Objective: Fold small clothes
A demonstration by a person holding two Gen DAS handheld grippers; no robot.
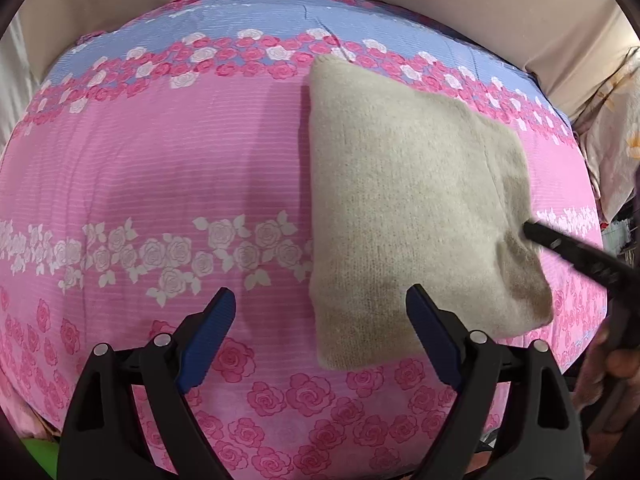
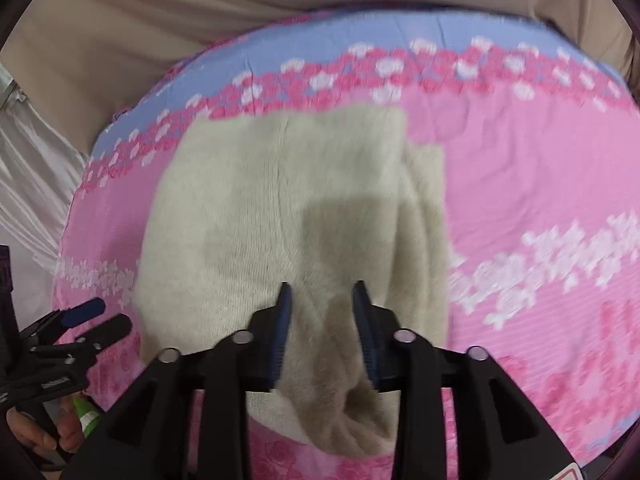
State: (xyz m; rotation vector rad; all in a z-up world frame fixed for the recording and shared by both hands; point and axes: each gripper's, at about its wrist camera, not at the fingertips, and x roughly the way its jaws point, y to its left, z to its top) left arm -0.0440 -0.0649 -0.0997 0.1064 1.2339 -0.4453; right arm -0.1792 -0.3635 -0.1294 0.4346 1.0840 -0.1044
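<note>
Gripping a bunched fold of the beige knit garment [image 2: 280,208], the right gripper [image 2: 322,292] has its blue-padded fingers [image 2: 285,320] drawn in narrow, with a ridge of the wool pinched up between them at the near edge of the cloth. From the left wrist view that same gripper [image 1: 532,232] comes in from the right as a dark tip, touching the garment's [image 1: 408,200] right-hand edge, where the fabric puckers and lifts slightly.

Over on the other side, the left gripper [image 1: 320,312] hangs wide open above the bedsheet [image 1: 160,160], nothing between its jaws. Its right finger [image 1: 430,336] sits over the garment's near-left corner, while the left finger [image 1: 212,332] is over bare sheet; whether either touches down, I cannot tell. The right wrist view catches this gripper [image 2: 96,316] off at the left edge, just beside the garment, fingers apart.

The garment itself lies folded into a rough rectangle on the pink rose-print bedsheet [image 2: 540,180], a layered fold showing along its right side in the right wrist view. Its far edge reaches the band of roses where the sheet turns blue. A beige wall [image 1: 440,8] runs behind the bed. The right wrist view is somewhat motion-blurred.
</note>
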